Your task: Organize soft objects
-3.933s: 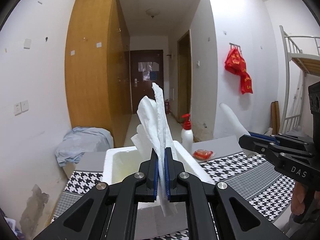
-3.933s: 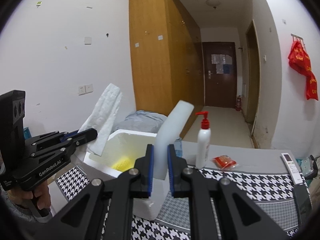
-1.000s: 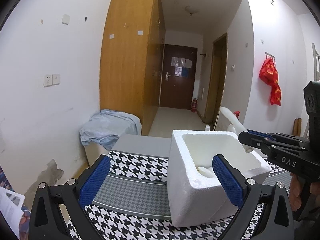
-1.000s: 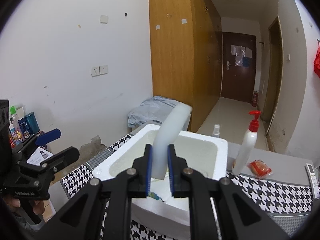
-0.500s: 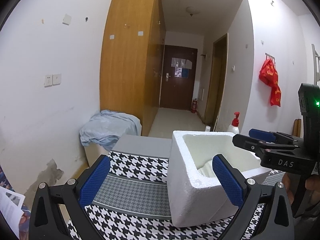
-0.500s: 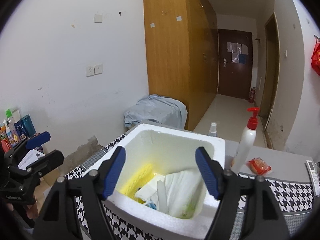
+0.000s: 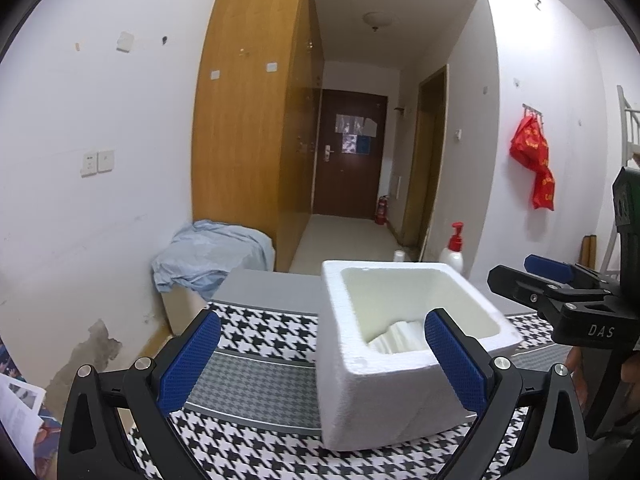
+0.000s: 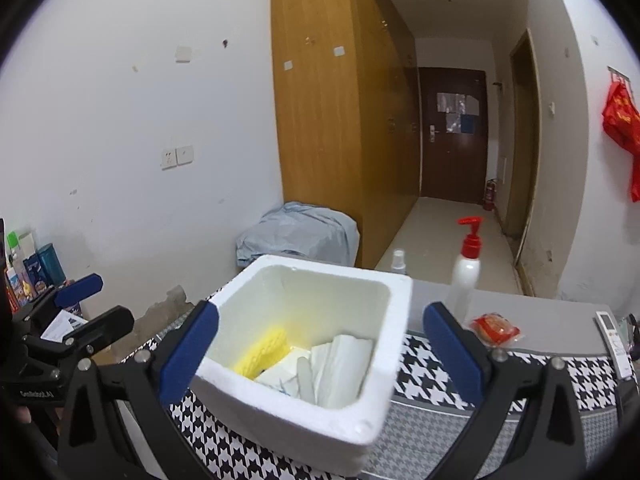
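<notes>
A: What's nearest?
B: Both tools, empty. The left hand-held gripper (image 7: 320,356) has its blue pads spread wide; the right hand-held gripper (image 8: 320,344) is spread the same way, straddling the foam box (image 8: 320,412).
A: And the soft things?
B: Inside that box on the houndstooth tabletop (image 8: 436,368): a yellow sponge (image 8: 266,350) at the left wall, white folded cloths (image 8: 340,364) beside it.
A: Farther back?
B: A red-capped pump bottle (image 8: 466,268) and a red packet (image 8: 495,329) stand beyond the box.
</notes>
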`<action>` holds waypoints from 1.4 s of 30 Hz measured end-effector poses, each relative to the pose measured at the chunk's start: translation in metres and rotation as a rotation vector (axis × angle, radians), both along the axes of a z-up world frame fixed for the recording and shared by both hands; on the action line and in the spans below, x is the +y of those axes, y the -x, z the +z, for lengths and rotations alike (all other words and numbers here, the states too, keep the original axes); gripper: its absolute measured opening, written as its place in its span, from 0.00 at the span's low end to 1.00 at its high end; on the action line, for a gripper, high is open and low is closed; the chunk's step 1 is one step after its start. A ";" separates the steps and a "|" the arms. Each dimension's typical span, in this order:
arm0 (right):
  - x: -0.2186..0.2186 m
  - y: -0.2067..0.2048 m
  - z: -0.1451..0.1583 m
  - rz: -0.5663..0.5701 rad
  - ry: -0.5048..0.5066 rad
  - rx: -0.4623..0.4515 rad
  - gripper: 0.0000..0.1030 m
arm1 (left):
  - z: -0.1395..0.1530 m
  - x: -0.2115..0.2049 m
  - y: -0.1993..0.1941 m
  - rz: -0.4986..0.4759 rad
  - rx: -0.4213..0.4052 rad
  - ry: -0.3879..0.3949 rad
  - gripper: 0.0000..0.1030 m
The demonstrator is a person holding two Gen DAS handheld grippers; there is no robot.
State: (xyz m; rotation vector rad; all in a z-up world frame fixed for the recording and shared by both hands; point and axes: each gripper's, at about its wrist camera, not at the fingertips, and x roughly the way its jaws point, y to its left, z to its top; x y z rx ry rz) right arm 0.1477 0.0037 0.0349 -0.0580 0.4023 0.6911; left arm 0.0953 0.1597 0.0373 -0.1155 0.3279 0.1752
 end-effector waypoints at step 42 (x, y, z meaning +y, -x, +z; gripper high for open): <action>-0.121 0.098 -0.009 -0.177 -0.089 -0.123 1.00 | 0.000 -0.103 0.051 -0.139 -0.101 -0.077 0.99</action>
